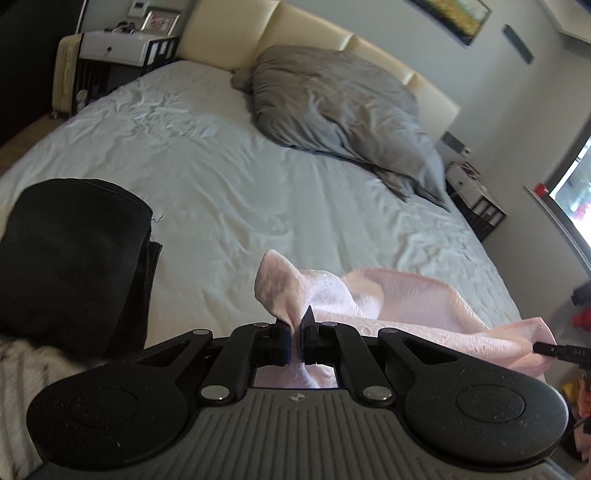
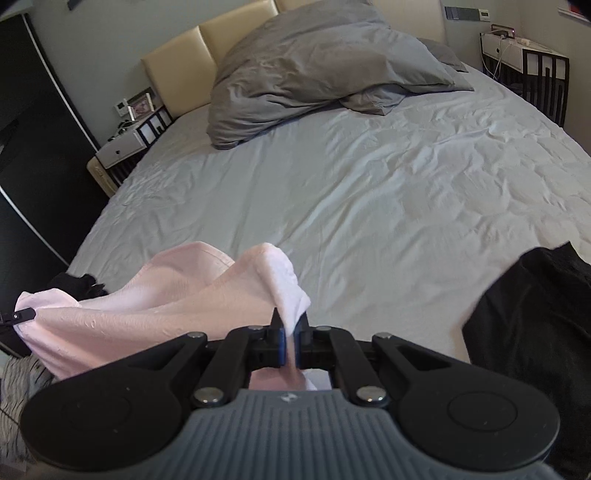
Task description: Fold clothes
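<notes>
Two grippers, my left gripper [image 1: 294, 334] and right gripper [image 2: 291, 338], each pinch a corner of the pink garment [image 1: 406, 306], lifted low centre over the bed [image 1: 184, 155]. Thin bites could slip. Black clothes [image 1: 70, 254] lower left and grey duvet [image 1: 332, 103] upper right crowd the landing space.

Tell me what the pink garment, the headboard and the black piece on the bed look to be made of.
Pink garment: thin, matte, crinkle-textured woven fabric, probably cotton; it drapes softly and shows a puckered surface.
Headboard: cream padded panels with a slight sheen, likely leather or faux leather.
Black piece: dense matte cloth with a frayed thread at its edge; the fibre is unclear.
</notes>
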{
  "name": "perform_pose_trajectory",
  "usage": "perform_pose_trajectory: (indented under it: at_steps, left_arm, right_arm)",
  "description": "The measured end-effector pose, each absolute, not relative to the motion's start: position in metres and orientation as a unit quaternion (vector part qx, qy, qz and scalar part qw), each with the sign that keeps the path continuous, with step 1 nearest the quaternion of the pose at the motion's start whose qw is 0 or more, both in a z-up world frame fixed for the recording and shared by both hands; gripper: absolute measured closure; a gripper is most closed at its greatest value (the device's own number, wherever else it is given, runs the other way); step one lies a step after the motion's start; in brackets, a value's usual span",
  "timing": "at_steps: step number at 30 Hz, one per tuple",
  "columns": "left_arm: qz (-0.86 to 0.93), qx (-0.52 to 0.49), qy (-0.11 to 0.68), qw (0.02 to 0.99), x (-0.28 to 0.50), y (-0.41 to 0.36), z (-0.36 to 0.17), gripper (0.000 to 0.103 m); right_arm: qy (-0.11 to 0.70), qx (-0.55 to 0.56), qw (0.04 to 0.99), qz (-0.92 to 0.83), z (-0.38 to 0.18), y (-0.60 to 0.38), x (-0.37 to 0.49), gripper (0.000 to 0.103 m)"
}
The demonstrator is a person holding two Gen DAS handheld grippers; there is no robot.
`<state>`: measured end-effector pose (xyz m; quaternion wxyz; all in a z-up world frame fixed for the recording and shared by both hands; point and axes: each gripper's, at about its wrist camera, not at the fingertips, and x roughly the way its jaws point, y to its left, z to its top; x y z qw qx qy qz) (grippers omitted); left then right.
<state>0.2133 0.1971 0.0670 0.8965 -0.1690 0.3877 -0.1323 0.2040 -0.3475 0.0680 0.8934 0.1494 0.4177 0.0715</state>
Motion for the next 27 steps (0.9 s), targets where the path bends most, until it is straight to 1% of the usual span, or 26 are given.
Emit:
perform_pose_trajectory:
  at_steps: [4, 9, 13, 17, 20, 22, 23, 25, 26, 27]
  left_arm:
    - [-0.154, -0.147, 0.387, 0.897, 0.16, 0.201, 0.082, 0.1]
    - [-0.179, -0.118, 0.406, 0.888, 0.102, 0.199, 0.076, 0.1]
    - [-0.188, -0.093, 0.451, 0.868, 0.069, 0.195, 0.05, 0.1]
    - [-0.191, -0.043, 0.505, 0.841, 0.052, 0.182, 0.01, 0.1]
    - [-0.187, -0.007, 0.532, 0.826, 0.048, 0.169, -0.018, 0.1]
    - [-0.187, 0.009, 0.548, 0.815, 0.048, 0.164, -0.031, 0.1]
    - [-0.185, 0.012, 0.551, 0.813, 0.047, 0.164, -0.035, 0.1]
    - [-0.187, 0.015, 0.558, 0.808, 0.046, 0.165, -0.038, 0.097]
    - [-0.188, 0.02, 0.559, 0.808, 0.045, 0.166, -0.037, 0.091]
    - [-0.189, 0.024, 0.559, 0.807, 0.043, 0.167, -0.036, 0.081]
  right_arm:
    - [0.416, 0.158, 0.892, 0.083, 0.078, -0.354, 0.145, 0.097]
    - [0.435, 0.168, 0.88, 0.094, 0.066, -0.361, 0.075, 0.097]
    - [0.478, 0.164, 0.858, 0.091, 0.033, -0.359, 0.042, 0.097]
    - [0.525, 0.15, 0.833, 0.088, -0.007, -0.352, 0.02, 0.097]
    - [0.554, 0.128, 0.818, 0.085, -0.034, -0.343, 0.015, 0.097]
    - [0.57, 0.118, 0.808, 0.089, -0.047, -0.338, 0.014, 0.093]
    - [0.573, 0.111, 0.807, 0.089, -0.051, -0.335, 0.013, 0.093]
    - [0.577, 0.1, 0.805, 0.094, -0.054, -0.332, 0.012, 0.091]
    - [0.576, 0.096, 0.806, 0.096, -0.053, -0.331, 0.011, 0.086]
    - [0.573, 0.089, 0.809, 0.095, -0.05, -0.33, 0.009, 0.064]
